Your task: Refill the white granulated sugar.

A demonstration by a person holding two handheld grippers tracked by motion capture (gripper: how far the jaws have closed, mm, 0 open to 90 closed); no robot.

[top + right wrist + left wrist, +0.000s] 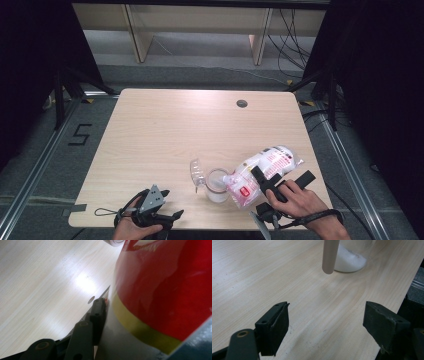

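Room, high view: dark curtains at both sides, grey floor, pale furniture legs beyond; a black "5" [79,135] marked on the floor left of the table.
Table [165,130]: light wood, rounded corners, small dark grommet [242,103] near the far edge.
Cup [217,184]: clear, upright near the front edge, white powder in the bottom.
Lid [196,172]: clear, just left of the cup, touching or nearly so; cannot tell which.
Bag [263,170]: white plastic with red print, tilted with its lower end over the cup's mouth.
Right tool [270,183]: clamped on the bag's middle, held by the right hand [296,201].
Left tool [169,204]: low at the front edge in the left hand [130,227], jaws parted, grasping nothing, apart from the cup.
Left gripper view: two black jaws spread wide over bare wood; cup base [349,260] with white powder ahead at the top; blurred pale cylinder [329,255] hanging in front of it, identity unclear.
Right gripper view: one black jaw pressed against the bag [160,290], seen close as glossy red with a yellow band; wood with a bright glare to the left.
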